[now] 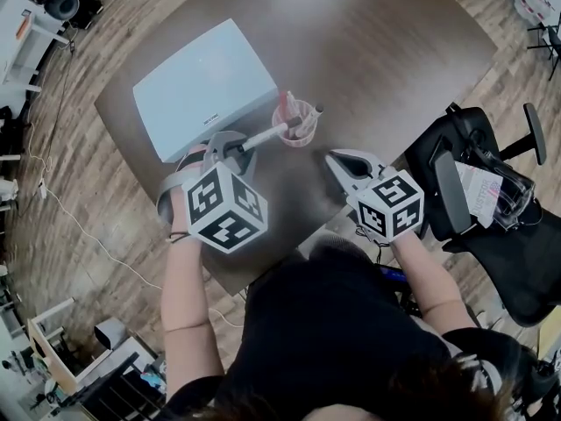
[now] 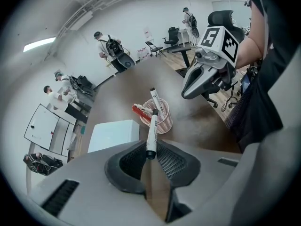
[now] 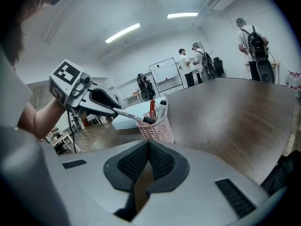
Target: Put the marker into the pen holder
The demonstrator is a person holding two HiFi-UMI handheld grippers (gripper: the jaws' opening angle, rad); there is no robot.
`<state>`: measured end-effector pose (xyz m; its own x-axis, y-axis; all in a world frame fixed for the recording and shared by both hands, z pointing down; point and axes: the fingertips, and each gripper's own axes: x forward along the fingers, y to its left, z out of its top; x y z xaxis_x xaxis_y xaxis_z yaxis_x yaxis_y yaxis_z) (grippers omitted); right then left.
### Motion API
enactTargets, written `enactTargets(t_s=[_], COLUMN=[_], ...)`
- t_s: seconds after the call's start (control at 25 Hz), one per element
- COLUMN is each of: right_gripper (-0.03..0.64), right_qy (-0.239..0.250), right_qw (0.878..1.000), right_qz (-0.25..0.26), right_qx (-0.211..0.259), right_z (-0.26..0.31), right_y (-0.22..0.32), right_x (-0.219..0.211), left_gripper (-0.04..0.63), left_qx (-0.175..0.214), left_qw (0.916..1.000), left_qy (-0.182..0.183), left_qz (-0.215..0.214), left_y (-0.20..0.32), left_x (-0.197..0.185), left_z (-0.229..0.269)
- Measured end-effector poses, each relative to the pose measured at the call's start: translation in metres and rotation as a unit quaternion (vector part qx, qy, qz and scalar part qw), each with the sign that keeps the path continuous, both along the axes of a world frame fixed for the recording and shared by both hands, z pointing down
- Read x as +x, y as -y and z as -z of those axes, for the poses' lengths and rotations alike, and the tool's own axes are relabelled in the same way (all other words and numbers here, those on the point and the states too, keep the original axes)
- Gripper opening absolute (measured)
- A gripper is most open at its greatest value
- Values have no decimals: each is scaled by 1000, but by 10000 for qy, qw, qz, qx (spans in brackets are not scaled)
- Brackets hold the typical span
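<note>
A white marker (image 1: 266,135) with a black tip is clamped between the pads of my left gripper (image 1: 235,147). It slants out with its tip at the rim of the pink mesh pen holder (image 1: 296,124). In the left gripper view the marker (image 2: 152,132) rises from the jaws of my left gripper (image 2: 151,149) toward the holder (image 2: 158,120), which has a red pen and a black-capped white marker in it. My right gripper (image 1: 333,159) hangs to the right of the holder, shut and empty. In the right gripper view my right gripper (image 3: 148,146) has its pads together, and the holder (image 3: 155,126) stands just beyond.
A white flat box (image 1: 203,86) lies on the dark brown table (image 1: 386,68) just left of the holder. A black office chair (image 1: 491,209) stands off the table's right corner. Several people stand by a whiteboard (image 3: 165,71) at the room's far side.
</note>
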<state>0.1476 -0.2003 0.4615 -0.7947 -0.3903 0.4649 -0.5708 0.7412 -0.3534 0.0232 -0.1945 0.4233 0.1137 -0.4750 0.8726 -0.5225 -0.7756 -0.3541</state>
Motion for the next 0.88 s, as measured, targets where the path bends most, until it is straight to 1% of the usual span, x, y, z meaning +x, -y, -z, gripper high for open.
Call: enactTargets(t_s=[0.16, 0.36, 0.56, 0.8, 0.88], right_gripper=[18, 18, 18, 18, 18], right_qy=[8, -25, -25, -6, -4], right_qw=[10000, 9999, 9999, 9999, 9998], right_qz=[-51, -87, -107, -86, -99], right_qx=[-27, -75, -110, -137, -152], right_z=[-3, -8, -8, -9, -10], right_y=[2, 3, 7, 6, 6], right_x=[5, 9, 8, 5, 5], left_gripper=[89, 87, 87, 86, 86], left_qx=[-6, -62, -116, -294, -278], left_qw=[9999, 9999, 9990, 9964, 9951], left_qy=[160, 69, 360, 600, 763], left_qz=[-47, -62, -250, -525, -571], left_y=[3, 4, 4, 2, 6], left_x=[0, -1, -2, 3, 1], left_z=[-1, 0, 5, 7, 8])
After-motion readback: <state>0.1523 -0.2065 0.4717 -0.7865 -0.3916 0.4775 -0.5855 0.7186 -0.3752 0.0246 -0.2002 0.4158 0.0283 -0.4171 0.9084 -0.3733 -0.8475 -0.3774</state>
